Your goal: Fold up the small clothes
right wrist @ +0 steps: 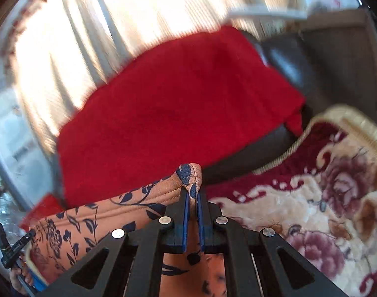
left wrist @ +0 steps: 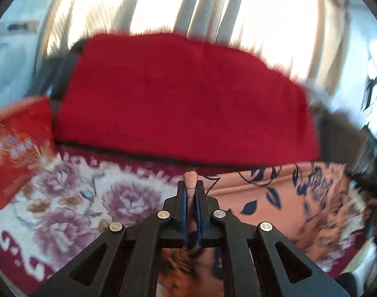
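1. The left gripper is closed tight on a corner of a small peach cloth. A little tip of the cloth sticks out past its black fingers.
2. The right gripper is closed tight on another corner of the same peach cloth. That corner pokes up above its fingers and has a dark blue leaf on it.
3. The cloth has dark blue flowers and leaves printed all over it. It also has a stitched line near its edge.
4. In the left view the cloth spreads out to the right of the gripper. In the right view it spreads out to the left. So the cloth hangs between the two grippers.
5. Under the cloth lies a soft blanket with big pink and purple flowers and a dark red border. In the right view the blanket has a pale fringe along its far edge.
6. Behind the blanket is a dark sofa. A big red cover is draped over its back.
7. A red cushion with a flower pattern sits at the left in the left view.
8. Bright striped curtains hang behind the sofa, with light coming through.
9. Low in the left corner of the right view, a hand holds the other tool. This part is small and hard to see.
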The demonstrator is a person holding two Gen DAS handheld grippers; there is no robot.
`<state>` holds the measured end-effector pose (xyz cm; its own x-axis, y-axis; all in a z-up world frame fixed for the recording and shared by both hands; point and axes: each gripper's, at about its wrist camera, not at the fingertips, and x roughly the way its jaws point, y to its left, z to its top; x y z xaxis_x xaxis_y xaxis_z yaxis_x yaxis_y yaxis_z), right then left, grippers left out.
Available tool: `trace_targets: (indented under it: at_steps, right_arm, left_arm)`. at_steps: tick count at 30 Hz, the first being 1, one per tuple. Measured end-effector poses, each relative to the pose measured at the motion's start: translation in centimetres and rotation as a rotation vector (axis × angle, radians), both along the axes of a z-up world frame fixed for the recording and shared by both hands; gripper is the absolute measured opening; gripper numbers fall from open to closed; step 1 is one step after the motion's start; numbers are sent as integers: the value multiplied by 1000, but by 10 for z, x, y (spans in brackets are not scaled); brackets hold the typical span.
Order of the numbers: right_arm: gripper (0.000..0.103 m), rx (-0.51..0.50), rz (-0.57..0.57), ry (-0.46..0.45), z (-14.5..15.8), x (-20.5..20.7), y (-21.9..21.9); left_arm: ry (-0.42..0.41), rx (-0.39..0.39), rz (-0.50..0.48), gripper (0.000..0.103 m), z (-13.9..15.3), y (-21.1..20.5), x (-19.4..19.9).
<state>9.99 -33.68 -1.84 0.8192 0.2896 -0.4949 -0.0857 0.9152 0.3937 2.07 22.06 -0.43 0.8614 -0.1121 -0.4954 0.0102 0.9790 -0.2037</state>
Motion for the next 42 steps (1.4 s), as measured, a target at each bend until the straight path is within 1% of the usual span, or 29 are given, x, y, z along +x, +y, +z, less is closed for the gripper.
trace_targets:
  at_steps: [1, 2, 3, 4, 5, 6, 7, 8, 9, 10, 13, 15, 16, 17, 18, 19, 22, 25, 28, 30, 32, 33, 34, 35, 36, 38, 39, 41, 42]
  right_arm:
    - [7, 4, 14, 94, -24, 27, 2]
    - [8, 3, 8, 189, -51, 52, 3]
    - [10, -37, -12, 275, -79, 70, 7]
    - [10, -73, -5, 318, -97, 79, 13]
    - [10, -99, -13, 327, -105, 77, 17]
    - [10, -100, -25, 307, -103, 70, 19]
    - [10, -88, -28, 266, -96, 56, 19]
    - [16, -97, -29, 251, -91, 47, 20]
    - [21, -134, -27, 234, -83, 33, 22]
    - [22, -155, -14, 220, -77, 22, 25]
    - [22, -179, 21, 187, -59, -2, 32]
    - [29, -158, 70, 171, -50, -21, 42]
    - [33, -156, 86, 165, -49, -28, 48]
    - [48, -152, 97, 161, -48, -34, 53]
    - [70, -136, 109, 157, -50, -43, 60]
    - [73, -118, 117, 151, -52, -52, 64]
    - [73, -95, 147, 153, -59, -80, 80]
    - [73, -83, 151, 157, -66, -107, 82]
    - [73, -63, 126, 189, -75, -121, 73]
    - [73, -32, 101, 211, -79, -129, 64]
    - [73, -13, 79, 213, -78, -136, 55]
    - [73, -12, 69, 210, -77, -140, 52]
    - [73, -13, 65, 211, -76, -144, 49]
    - [73, -15, 62, 213, -76, -145, 47]
    - [73, -17, 57, 213, -75, -150, 45]
    - [73, -19, 52, 213, -75, -155, 41]
    - [73, -18, 45, 218, -76, -157, 38]
    - [73, -2, 38, 235, -81, -156, 34]
    - [73, 15, 37, 246, -83, -156, 32]
  left_arm:
    - [87, 1, 10, 10, -24, 1, 30]
    - [213, 23, -1, 10, -55, 1, 66]
    - [300, 53, 17, 10, -81, 1, 91]
    - [357, 101, 50, 10, -103, 3, 110]
    - [374, 126, 72, 10, -111, 5, 116]
    - [372, 122, 105, 10, -110, 9, 115]
    - [339, 83, 130, 12, -102, 16, 107]
    - [273, 34, 141, 18, -89, 23, 93]
    - [229, 23, 152, 34, -77, 26, 80]
    - [191, 28, 159, 49, -64, 28, 65]
    - [99, 33, 122, 61, -35, 24, 12]
    - [115, 43, 93, 67, -33, 20, -4]
    - [130, 32, 78, 68, -35, 16, -14]
    - [163, 7, 53, 69, -42, 11, -23]
    - [197, -12, 28, 69, -49, 8, -27]
    - [221, -27, 6, 68, -57, 6, -32]
    - [257, -53, -11, 68, -77, 1, -51]
    - [256, -96, -39, 69, -82, 0, -59]
    - [241, -149, -73, 69, -84, 3, -51]
    - [274, -170, -99, 73, -89, 1, -40]
    - [326, -194, -104, 72, -98, 0, -29]
    - [333, -220, -116, 68, -97, -1, -31]
    - [334, -258, -126, 34, -94, 0, -35]
    - [341, -271, -139, 11, -92, -1, -38]
    - [357, -279, -144, 4, -89, -2, -42]
    - [374, -368, -139, 4, -89, 6, -54]
    - [400, -381, -121, 4, -96, 8, -55]
    - [540, -323, -61, 8, -131, 12, -45]
    - [573, -359, -62, 10, -142, 16, -42]
